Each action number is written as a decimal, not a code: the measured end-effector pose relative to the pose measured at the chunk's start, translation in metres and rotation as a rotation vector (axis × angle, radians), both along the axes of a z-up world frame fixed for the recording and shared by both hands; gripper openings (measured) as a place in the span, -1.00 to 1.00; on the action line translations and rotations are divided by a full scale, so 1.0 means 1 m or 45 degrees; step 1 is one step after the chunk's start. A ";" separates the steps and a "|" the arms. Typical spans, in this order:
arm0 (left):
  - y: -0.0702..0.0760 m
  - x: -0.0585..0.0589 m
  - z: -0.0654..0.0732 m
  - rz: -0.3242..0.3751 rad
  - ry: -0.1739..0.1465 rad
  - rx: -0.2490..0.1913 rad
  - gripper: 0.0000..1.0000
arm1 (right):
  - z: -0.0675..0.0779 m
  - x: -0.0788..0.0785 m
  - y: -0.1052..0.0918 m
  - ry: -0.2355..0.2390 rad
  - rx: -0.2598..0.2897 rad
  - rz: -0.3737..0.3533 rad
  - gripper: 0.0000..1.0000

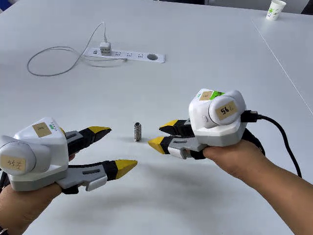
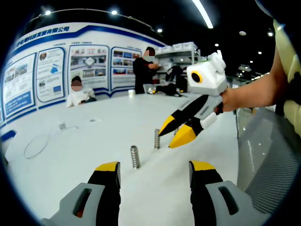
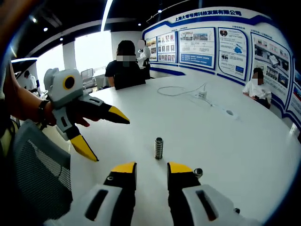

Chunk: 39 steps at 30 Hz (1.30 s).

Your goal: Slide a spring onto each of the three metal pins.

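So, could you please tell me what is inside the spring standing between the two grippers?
A metal pin: its top end shows just above the spring. The coils cover the rest of it, so its lower part and base cannot be seen.

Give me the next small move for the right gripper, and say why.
Probably ease the right gripper forward until its open yellow-tipped jaws straddle the upright coiled metal spring. In the right gripper view it stands on the white table just ahead of those jaws, apart from them. The left gripper is open and holds nothing too.
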<state>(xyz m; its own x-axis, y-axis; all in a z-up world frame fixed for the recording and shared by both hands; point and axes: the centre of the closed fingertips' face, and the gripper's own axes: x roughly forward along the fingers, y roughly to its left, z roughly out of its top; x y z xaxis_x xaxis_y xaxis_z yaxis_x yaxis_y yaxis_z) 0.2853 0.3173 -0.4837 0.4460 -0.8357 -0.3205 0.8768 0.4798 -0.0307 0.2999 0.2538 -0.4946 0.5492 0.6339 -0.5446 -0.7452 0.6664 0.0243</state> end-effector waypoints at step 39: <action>-0.006 -0.003 -0.006 -0.041 0.013 0.025 0.33 | 0.012 -0.032 -0.134 -0.092 -0.018 -0.273 -0.28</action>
<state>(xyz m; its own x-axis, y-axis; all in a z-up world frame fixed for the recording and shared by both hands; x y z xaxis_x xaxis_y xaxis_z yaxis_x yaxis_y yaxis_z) 0.2822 0.3109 -0.4897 0.4155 -0.8432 -0.3412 0.8916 0.4517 -0.0306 0.2684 0.1194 -0.4827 0.7082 0.4910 -0.5073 -0.5859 0.8097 -0.0343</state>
